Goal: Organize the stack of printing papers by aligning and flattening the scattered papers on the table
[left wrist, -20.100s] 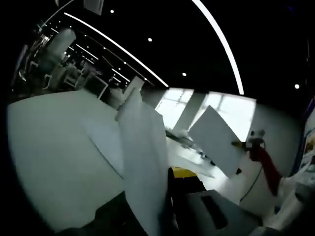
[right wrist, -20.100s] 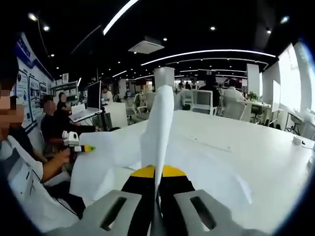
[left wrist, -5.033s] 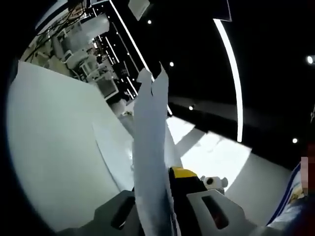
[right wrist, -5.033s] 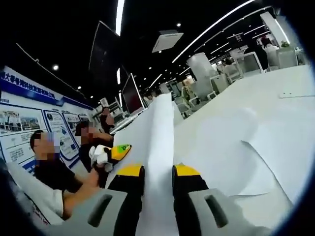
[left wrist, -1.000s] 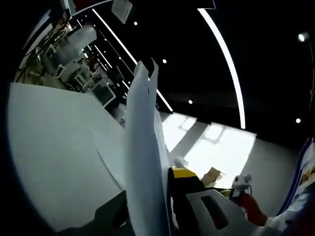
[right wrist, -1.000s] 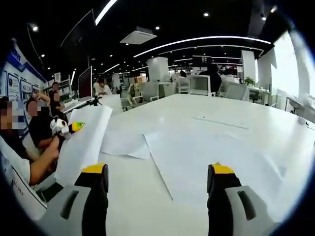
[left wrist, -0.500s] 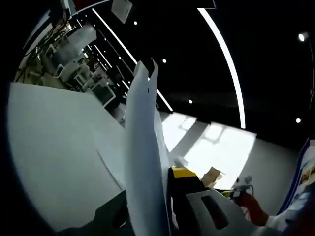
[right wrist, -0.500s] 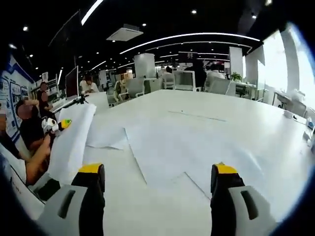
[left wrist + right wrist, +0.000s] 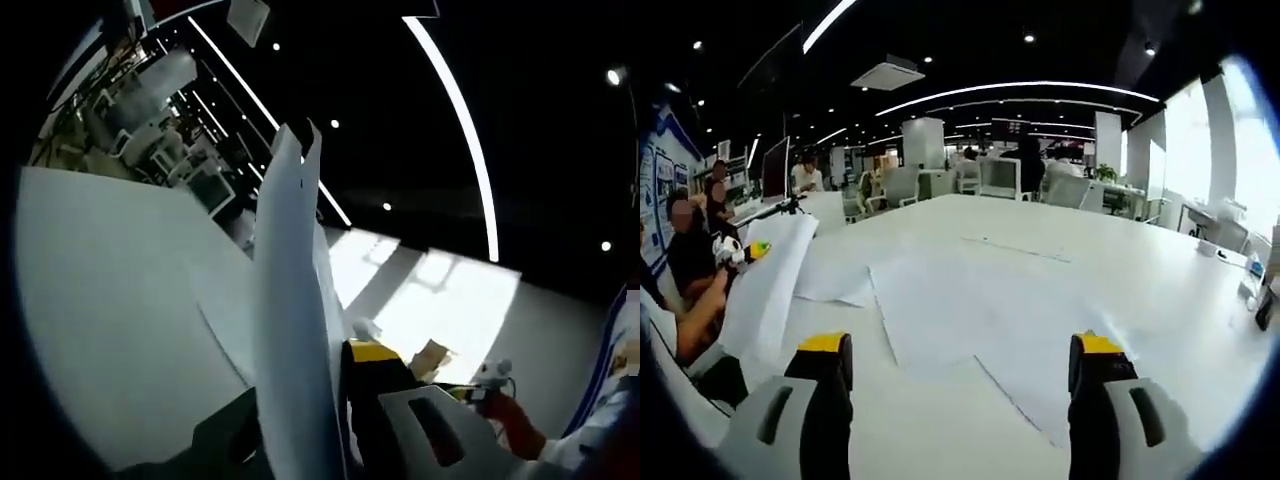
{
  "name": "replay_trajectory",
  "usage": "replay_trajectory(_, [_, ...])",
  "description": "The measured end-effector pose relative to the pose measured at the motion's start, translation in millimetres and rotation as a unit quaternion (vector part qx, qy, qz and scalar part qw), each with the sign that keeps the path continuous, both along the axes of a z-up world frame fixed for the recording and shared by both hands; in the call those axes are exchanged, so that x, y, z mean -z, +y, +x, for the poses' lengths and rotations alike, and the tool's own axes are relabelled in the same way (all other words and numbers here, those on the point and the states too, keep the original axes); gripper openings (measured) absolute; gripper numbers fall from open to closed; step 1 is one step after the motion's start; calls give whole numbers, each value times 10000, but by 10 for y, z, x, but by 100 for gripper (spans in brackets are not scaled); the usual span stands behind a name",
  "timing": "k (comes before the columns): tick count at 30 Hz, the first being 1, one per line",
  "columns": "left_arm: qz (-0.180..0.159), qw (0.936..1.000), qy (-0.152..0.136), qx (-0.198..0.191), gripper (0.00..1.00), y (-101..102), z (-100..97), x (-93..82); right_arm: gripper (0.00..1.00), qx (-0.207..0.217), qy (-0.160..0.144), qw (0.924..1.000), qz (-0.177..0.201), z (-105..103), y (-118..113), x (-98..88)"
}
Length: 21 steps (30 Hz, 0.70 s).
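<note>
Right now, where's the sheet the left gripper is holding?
In the left gripper view the sheet stands edge-on, clamped in the left gripper, above the table. In the right gripper view it hangs at far left.

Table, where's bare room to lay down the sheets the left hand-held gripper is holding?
Bare table lies beyond and right of the loose sheets, toward the windows. Bare too: the near strip between the right hand-held gripper jaws. Crowded: the left edge, where the held sheets hang.
</note>
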<state>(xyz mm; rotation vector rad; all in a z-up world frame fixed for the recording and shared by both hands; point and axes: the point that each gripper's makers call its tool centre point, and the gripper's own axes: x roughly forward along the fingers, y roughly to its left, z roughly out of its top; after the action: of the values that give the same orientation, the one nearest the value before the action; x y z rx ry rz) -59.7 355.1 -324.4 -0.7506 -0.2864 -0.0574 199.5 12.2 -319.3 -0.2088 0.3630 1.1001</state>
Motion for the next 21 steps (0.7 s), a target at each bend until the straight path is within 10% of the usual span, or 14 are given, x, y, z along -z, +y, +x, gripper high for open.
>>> replay_trajectory(10, [-2, 10000, 17, -8, 6, -29, -1, 1, 75, 107, 324, 9994, -99, 73, -51, 68])
replay_trajectory(21, [-8, 10000, 25, -21, 6, -40, -1, -3, 90, 249, -322, 9984, -398, 343, -125, 50])
